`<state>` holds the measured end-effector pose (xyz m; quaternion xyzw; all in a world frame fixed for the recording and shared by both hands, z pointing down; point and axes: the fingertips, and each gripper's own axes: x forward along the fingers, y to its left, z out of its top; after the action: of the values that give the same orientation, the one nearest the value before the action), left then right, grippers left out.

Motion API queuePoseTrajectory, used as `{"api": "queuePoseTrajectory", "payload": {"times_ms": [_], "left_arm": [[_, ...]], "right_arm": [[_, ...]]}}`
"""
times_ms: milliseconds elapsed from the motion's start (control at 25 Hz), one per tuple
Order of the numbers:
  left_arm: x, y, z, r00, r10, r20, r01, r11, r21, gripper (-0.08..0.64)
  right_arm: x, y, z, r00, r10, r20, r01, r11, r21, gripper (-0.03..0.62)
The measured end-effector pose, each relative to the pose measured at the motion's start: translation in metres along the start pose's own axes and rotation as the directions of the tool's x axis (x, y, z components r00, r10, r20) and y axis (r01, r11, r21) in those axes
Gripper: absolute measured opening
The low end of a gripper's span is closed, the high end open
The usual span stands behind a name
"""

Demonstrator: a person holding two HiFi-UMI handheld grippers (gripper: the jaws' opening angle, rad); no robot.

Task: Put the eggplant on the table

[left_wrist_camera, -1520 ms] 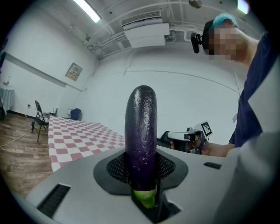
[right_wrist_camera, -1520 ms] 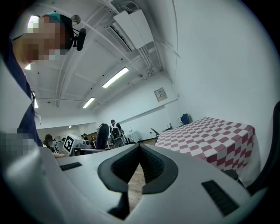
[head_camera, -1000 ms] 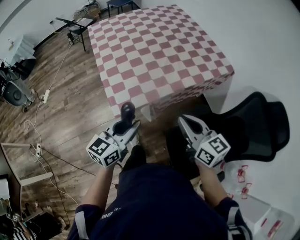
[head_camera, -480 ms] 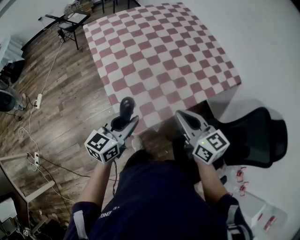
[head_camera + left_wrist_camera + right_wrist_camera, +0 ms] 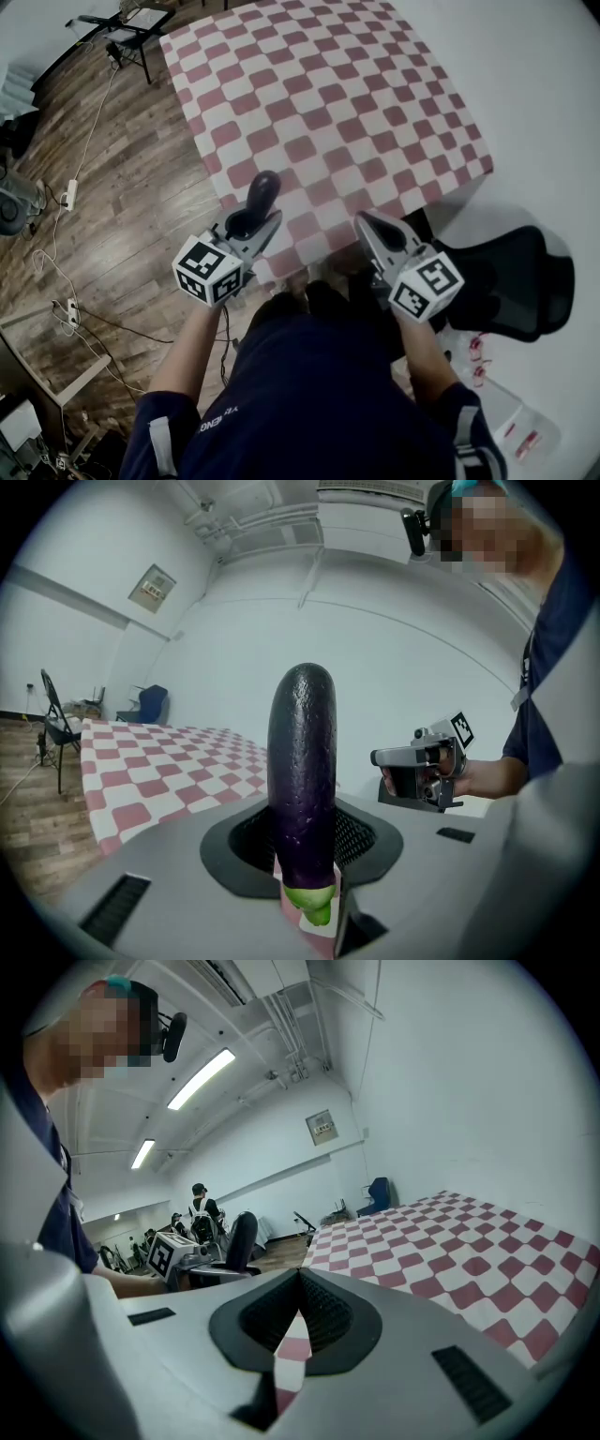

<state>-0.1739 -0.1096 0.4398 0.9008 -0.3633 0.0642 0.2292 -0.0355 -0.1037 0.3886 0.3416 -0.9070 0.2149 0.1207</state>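
Observation:
A long dark-purple eggplant (image 5: 262,191) with a green stem end stands upright between the jaws of my left gripper (image 5: 254,222), which is shut on its lower part. In the left gripper view the eggplant (image 5: 302,761) fills the middle, above the near edge of the table (image 5: 150,761). The table (image 5: 328,103) wears a red-and-white checked cloth, and the eggplant hangs over its near edge. My right gripper (image 5: 367,223) is beside it, also at that edge. Its jaws meet at the tips with nothing between them (image 5: 300,1274).
A black office chair (image 5: 514,272) stands right of me, close to the table's corner. Cables and a power strip (image 5: 67,195) lie on the wooden floor at the left. A folding chair (image 5: 127,42) stands beyond the table's far left corner. People stand far back (image 5: 200,1206).
Both grippers have moved forward from over the floor to the table's near edge. The eggplant stays upright in the left gripper, now over the cloth.

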Motion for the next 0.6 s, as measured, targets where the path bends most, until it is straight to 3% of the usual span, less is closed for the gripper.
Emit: {"api": "queuePoseTrajectory", "payload": {"times_ms": [360, 600], "left_arm": [[0.074, 0.051, -0.007, 0.993, 0.057, -0.103, -0.053, 0.998, 0.04, 0.129], [0.15, 0.083, -0.026, 0.97, 0.079, -0.231, -0.06, 0.994, 0.089, 0.129]], "right_arm": [[0.038, -0.049, 0.0, 0.997, 0.069, -0.047, -0.068, 0.998, 0.017, 0.011], [0.043, -0.103, -0.006, 0.995, 0.079, -0.068, -0.074, 0.995, 0.068, 0.011]]}}
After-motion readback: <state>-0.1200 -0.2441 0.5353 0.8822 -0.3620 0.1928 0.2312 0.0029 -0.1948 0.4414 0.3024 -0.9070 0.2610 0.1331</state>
